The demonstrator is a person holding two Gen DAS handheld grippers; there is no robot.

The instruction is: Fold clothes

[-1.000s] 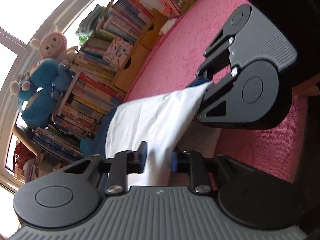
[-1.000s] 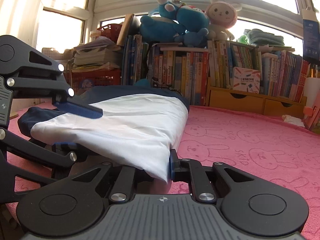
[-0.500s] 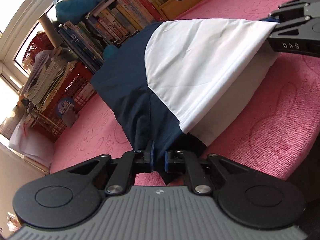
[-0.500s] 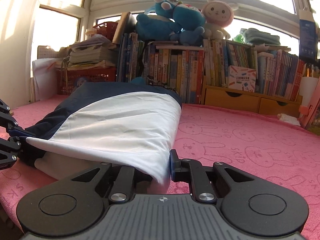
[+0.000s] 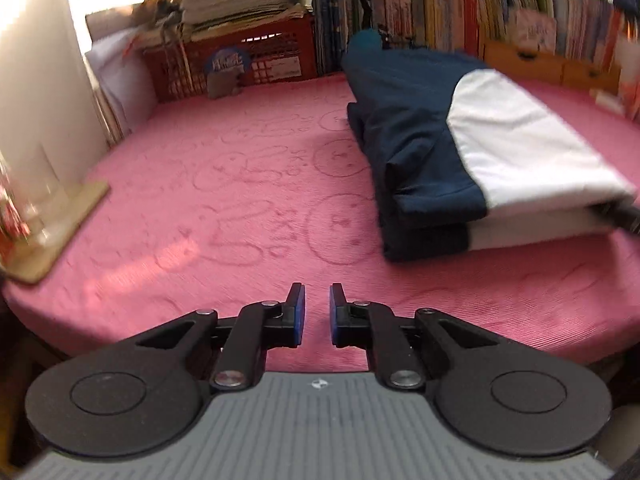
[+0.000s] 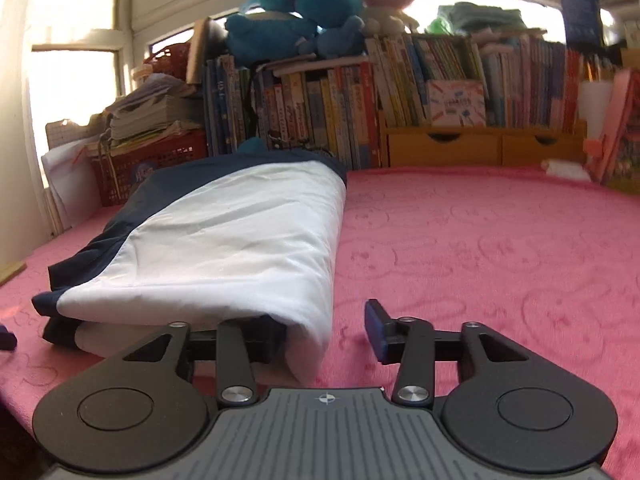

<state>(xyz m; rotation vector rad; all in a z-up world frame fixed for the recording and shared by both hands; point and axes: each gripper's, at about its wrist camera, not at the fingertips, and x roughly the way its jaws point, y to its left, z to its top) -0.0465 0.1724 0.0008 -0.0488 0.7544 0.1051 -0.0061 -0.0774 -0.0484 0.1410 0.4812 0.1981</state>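
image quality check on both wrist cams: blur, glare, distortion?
Left wrist: motion blur smears the books and crate; the garment is soft-edged, while the gripper stays sharp. Right wrist: mostly sharp, but the windows are blown out, backlighting the plush toys. Both views: fisheye bends the pink mat edges, with dark corner vignetting.

Folded garment [image 6: 224, 248] on blanket [image 6: 480, 248], ahead-left of right gripper [image 6: 324, 330]; crate [image 6: 132, 172] behind; bookshelf [image 6: 400, 100] beyond, toys [image 6: 304, 16] atop.
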